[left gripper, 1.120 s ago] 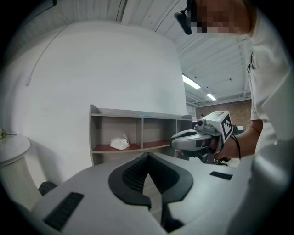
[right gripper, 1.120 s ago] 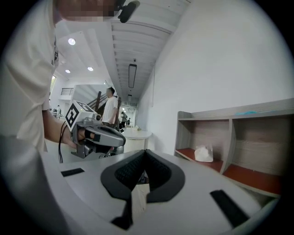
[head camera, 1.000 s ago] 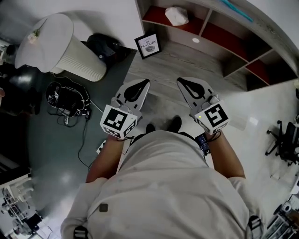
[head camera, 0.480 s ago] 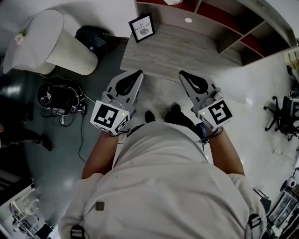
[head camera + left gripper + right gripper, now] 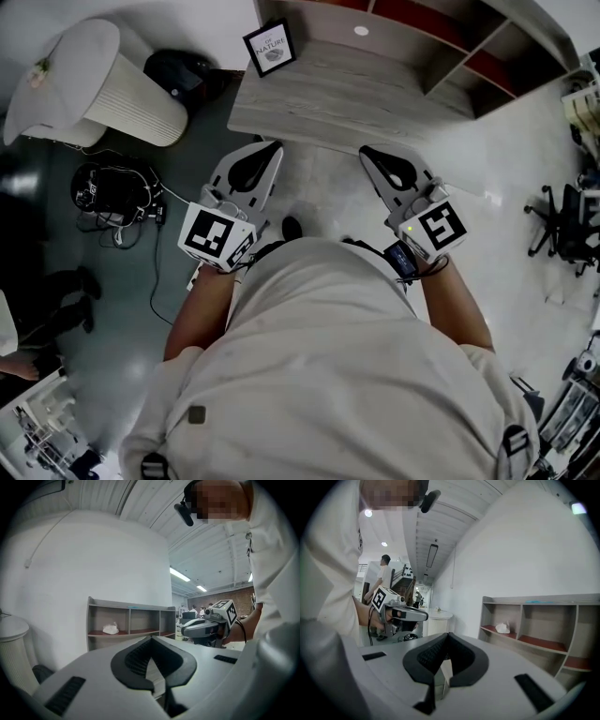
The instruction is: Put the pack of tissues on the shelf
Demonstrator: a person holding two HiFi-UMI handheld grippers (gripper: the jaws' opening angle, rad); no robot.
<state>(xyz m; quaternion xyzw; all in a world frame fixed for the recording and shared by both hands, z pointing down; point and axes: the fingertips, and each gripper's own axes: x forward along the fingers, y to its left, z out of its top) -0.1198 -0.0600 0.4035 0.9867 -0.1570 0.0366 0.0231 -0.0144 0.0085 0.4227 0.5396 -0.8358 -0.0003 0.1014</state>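
Note:
The white pack of tissues (image 5: 111, 629) lies on the red-lined left compartment of the grey shelf (image 5: 131, 607); the right gripper view shows the tissues (image 5: 503, 628) there too. The head view cuts them off at the top. My left gripper (image 5: 268, 148) and right gripper (image 5: 369, 153) are held side by side before the person's chest, well short of the shelf (image 5: 441, 42). Both are shut with nothing in them. The left gripper (image 5: 151, 638) and the right gripper (image 5: 448, 634) show jaws meeting at the tips.
A framed picture (image 5: 269, 49) stands on the low wooden platform (image 5: 356, 94) in front of the shelf. A white ribbed pedestal (image 5: 112, 94), a black bag (image 5: 183, 70) and cabled gear (image 5: 117, 192) sit at the left. An office chair (image 5: 562, 225) is at the right.
The shelf and platform have slid toward the top of the head view, and the tissues have left it. Both grippers stay shut, side by side.

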